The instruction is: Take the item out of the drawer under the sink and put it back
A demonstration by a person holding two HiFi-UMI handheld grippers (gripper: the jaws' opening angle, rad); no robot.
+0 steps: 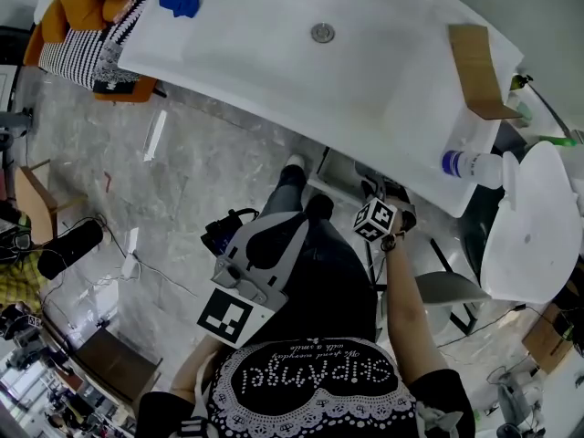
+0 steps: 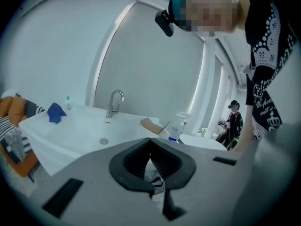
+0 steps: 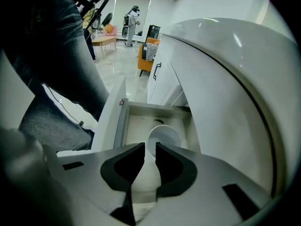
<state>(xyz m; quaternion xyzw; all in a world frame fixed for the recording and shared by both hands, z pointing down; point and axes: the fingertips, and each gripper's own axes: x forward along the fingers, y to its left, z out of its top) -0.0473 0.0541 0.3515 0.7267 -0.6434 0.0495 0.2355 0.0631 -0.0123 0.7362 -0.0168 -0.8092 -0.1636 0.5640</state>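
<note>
The white bowl [image 3: 164,138] is being gripped by its near rim between the jaws of the right gripper [image 3: 150,146], which is being pointed steeply down into the open drawer [image 3: 121,126]; the bowl is being held within the drawer's walls. Just right of the claw the way is being crowded by the overhanging sink [image 3: 225,107]; to its left, by the person's leg [image 3: 70,74]. Beyond the claw, white cabinets [image 3: 162,76] and an orange chair [image 3: 146,58] are being shown. The left gripper [image 2: 150,139] is being held closed and empty, with the faucet [image 2: 114,103] and spray bottle [image 2: 176,126] far beyond its tips.
</note>
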